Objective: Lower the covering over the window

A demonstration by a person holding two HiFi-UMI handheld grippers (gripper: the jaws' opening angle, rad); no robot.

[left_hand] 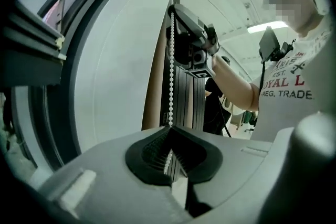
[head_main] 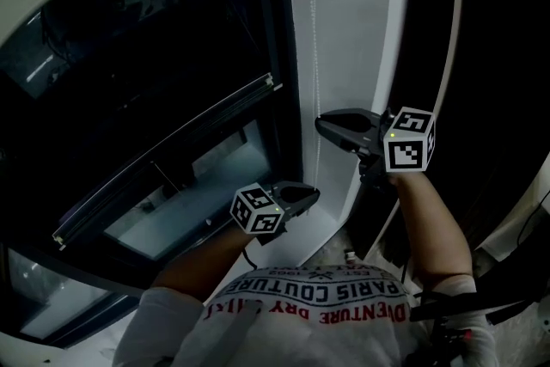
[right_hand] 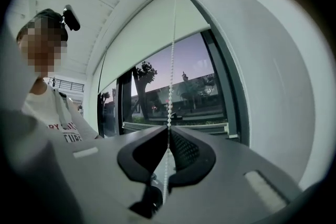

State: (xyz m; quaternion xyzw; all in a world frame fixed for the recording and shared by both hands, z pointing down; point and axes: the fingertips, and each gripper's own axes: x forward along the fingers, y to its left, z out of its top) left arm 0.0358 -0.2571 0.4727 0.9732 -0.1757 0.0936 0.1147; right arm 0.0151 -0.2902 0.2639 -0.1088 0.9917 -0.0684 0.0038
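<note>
My left gripper [left_hand: 170, 129] clamped shut on bead chain [left_hand: 171, 71]. Chain passes between pads, lower run lost in dark throat behind them. My right gripper [right_hand: 169, 129] pinched on same chain, higher up, beads rising straight from its tips. In head view chain only faint thread against white wall [head_main: 344, 30], pad contact hard to make out there. Roller blind [right_hand: 152, 34] beyond right tips, covering upper part of window [right_hand: 194, 92]. Glass below uncovered.
</note>
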